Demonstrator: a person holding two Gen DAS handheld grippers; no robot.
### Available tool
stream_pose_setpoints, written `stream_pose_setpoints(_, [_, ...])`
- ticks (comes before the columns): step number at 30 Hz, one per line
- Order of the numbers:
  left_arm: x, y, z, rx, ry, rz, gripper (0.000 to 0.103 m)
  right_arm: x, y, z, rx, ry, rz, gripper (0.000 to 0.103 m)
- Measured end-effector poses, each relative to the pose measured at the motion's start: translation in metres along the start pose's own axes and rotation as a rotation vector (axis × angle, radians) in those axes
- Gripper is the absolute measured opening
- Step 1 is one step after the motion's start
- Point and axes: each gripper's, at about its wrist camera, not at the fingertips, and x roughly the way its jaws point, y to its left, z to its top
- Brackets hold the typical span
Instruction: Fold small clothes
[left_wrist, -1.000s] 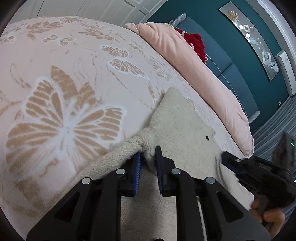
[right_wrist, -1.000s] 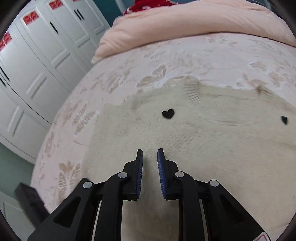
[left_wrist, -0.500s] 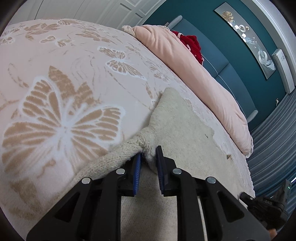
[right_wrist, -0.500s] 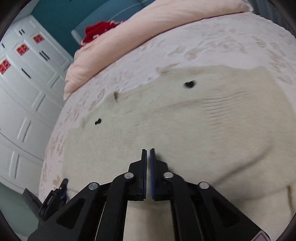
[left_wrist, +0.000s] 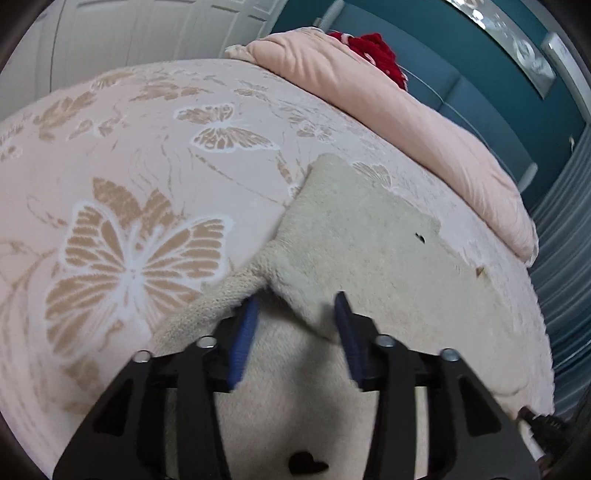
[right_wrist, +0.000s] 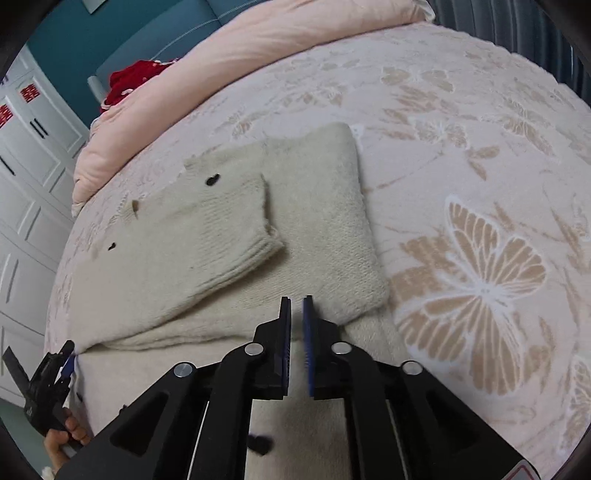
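Note:
A cream knit sweater (right_wrist: 221, 236) with small black hearts lies on the bed, both sleeves folded in over its body. It also shows in the left wrist view (left_wrist: 369, 240). My left gripper (left_wrist: 297, 317) is open, its jaws wide apart just over the folded edge of the sweater, holding nothing. It also shows in the right wrist view (right_wrist: 55, 373) at the sweater's left edge. My right gripper (right_wrist: 296, 314) has its jaws nearly together with a thin gap, above the sweater's lower part, with no cloth between them.
The bed has a pink butterfly-patterned cover (right_wrist: 480, 258). A pink duvet roll (right_wrist: 258, 44) and a red item (right_wrist: 133, 77) lie at the head end. White wardrobe doors (right_wrist: 22, 147) stand to the left. A teal headboard (left_wrist: 461, 92) is behind.
My left gripper has opened and let go of the sweater fold it held. My right gripper has pulled back and opened a slight gap, and a sleeve now lies folded across the body.

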Motion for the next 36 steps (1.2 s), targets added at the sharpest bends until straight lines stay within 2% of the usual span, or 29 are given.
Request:
stream_pose_setpoints(1, [-0.010, -0.008, -0.003, 0.063, -0.007, 0.029, 0.078, -0.015, 0.007, -0.007, -0.033, -0.023, -0.004, 0.016])
stream_pose_setpoints(4, [-0.037, -0.027, -0.015, 0.254, -0.011, 0.111, 0.081, -0.051, 0.018, -0.035, -0.118, -0.050, -0.010, 0.026])
stream_pose_setpoints(5, [-0.043, -0.030, -0.019, 0.291, 0.004, 0.122, 0.082, -0.058, 0.020, -0.044, -0.142, -0.051, -0.017, 0.032])
stream_pose_setpoints(6, [-0.047, -0.031, -0.021, 0.311, 0.029, 0.120, 0.086, -0.063, 0.021, -0.050, -0.157, -0.053, -0.023, 0.032])
stream_pose_setpoints(9, [-0.047, -0.036, -0.014, 0.330, 0.097, 0.114, 0.087, -0.061, 0.026, -0.048, -0.205, -0.054, -0.067, 0.032])
stream_pose_setpoints(12, [-0.043, -0.056, 0.002, 0.368, 0.109, 0.127, 0.087, -0.050, 0.044, -0.024, -0.223, -0.069, -0.058, 0.018])
stream_pose_setpoints(13, [-0.039, -0.065, 0.006, 0.390, 0.116, 0.140, 0.087, -0.042, 0.053, -0.014, -0.222, -0.062, -0.040, 0.010])
stream_pose_setpoints(15, [-0.023, -0.081, 0.014, 0.440, 0.146, 0.171, 0.087, -0.024, 0.069, 0.006, -0.214, -0.052, -0.016, 0.008])
stream_pose_setpoints(18, [0.000, -0.096, 0.019, 0.488, 0.160, 0.216, 0.087, 0.008, 0.090, 0.025, -0.258, -0.043, -0.075, 0.008])
stream_pose_setpoints(20, [0.015, -0.098, 0.018, 0.495, 0.190, 0.220, 0.087, 0.040, 0.088, 0.026, -0.264, 0.015, -0.142, 0.008])
stream_pose_setpoints(21, [0.024, -0.098, 0.016, 0.499, 0.206, 0.232, 0.087, 0.061, 0.080, 0.022, -0.248, 0.080, -0.180, 0.008])
stream_pose_setpoints(22, [0.031, -0.097, 0.013, 0.504, 0.225, 0.244, 0.087, 0.069, 0.075, 0.018, -0.239, 0.090, -0.169, 0.006])
stream_pose_setpoints(23, [0.037, -0.096, 0.011, 0.507, 0.243, 0.245, 0.087, 0.062, 0.077, 0.016, -0.251, 0.050, -0.164, 0.006])
stream_pose_setpoints(24, [0.041, -0.095, 0.008, 0.510, 0.253, 0.246, 0.087, 0.056, 0.079, 0.016, -0.258, 0.047, -0.167, 0.006])
stream_pose_setpoints(27, [0.044, -0.094, 0.002, 0.527, 0.234, 0.245, 0.087, 0.039, 0.079, 0.013, -0.255, 0.010, -0.128, 0.007])
stream_pose_setpoints(29, [0.045, -0.092, 0.001, 0.517, 0.230, 0.242, 0.088, 0.052, 0.077, 0.006, -0.294, 0.062, -0.161, 0.006])
stream_pose_setpoints(31, [0.040, -0.089, 0.001, 0.489, 0.241, 0.235, 0.088, 0.042, 0.078, 0.003, -0.313, 0.048, -0.171, 0.007])
stream_pose_setpoints(32, [0.034, -0.086, 0.001, 0.473, 0.255, 0.220, 0.087, 0.031, 0.079, 0.003, -0.296, 0.059, -0.166, 0.008])
stream_pose_setpoints(34, [0.014, -0.074, -0.004, 0.447, 0.285, 0.169, 0.087, -0.003, 0.073, -0.005, -0.254, 0.035, -0.099, 0.015])
stream_pose_setpoints(36, [-0.017, -0.053, -0.009, 0.433, 0.281, 0.126, 0.089, -0.041, 0.062, -0.025, -0.264, -0.009, -0.100, 0.050])
